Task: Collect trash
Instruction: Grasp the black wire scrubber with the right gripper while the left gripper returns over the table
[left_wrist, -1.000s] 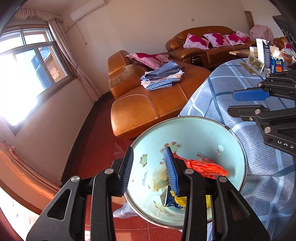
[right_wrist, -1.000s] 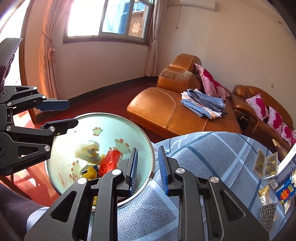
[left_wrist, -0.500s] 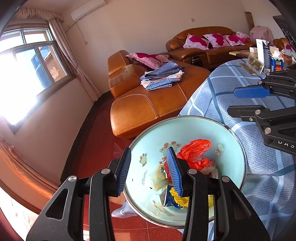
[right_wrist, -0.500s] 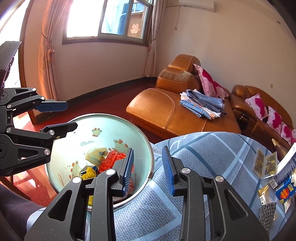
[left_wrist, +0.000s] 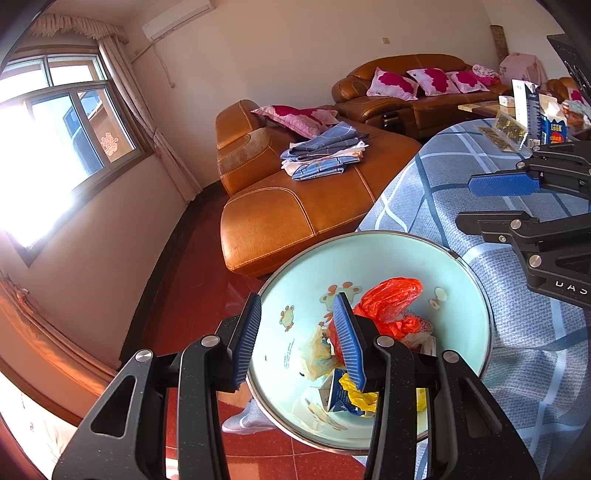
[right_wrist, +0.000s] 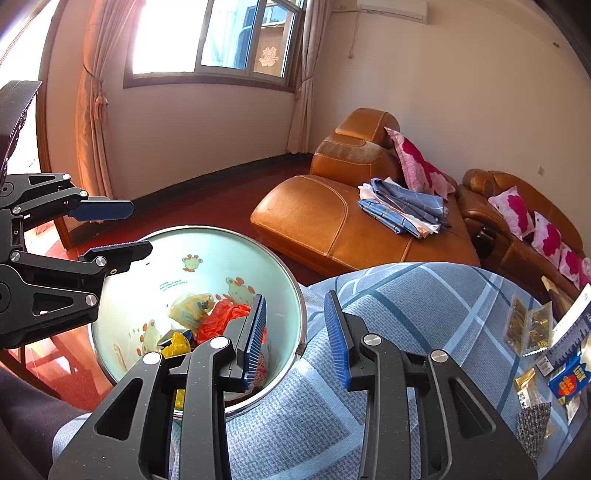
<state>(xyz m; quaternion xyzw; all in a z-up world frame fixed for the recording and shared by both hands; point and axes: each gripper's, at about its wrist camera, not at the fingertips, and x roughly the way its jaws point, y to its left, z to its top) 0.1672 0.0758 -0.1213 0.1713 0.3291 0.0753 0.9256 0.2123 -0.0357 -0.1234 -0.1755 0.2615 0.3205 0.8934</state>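
Surface: table under a blue-grey plaid cloth (right_wrist: 406, 306), rounded edge facing the room. Floor is glossy red tile (left_wrist: 207, 258).

Room: tan leather chaise (right_wrist: 332, 221) with folded blue-and-white fabric (right_wrist: 402, 206) on its seat and a pink floral pillow (right_wrist: 417, 162) against its back. A matching leather sofa (left_wrist: 417, 88) with more pink floral cushions stands along the far wall. Window (right_wrist: 221, 37) with curtains, bright glare; a red paper cutout is stuck on the pane. Wall air conditioner (left_wrist: 177, 16) up high.

Task thing: pale blue trash bin (left_wrist: 369, 258) with cartoon animal prints, metal rim, standing at the table edge. Inside: crumpled red plastic bag (left_wrist: 391, 299), yellowish wrapper (right_wrist: 190, 306), yellow scrap and a small blue carton.

Tools: left gripper (left_wrist: 295, 339) hovers over the bin's near rim, jaws moderately apart, nothing between the pads. Right gripper (right_wrist: 295, 332) straddles the bin rim and cloth edge, jaws part-open, empty.

Writing: small packets (right_wrist: 528, 325) lie on the far cloth; a blue box (right_wrist: 569, 380) there reads "LOOK". Small dark print inside the bin is unreadable.
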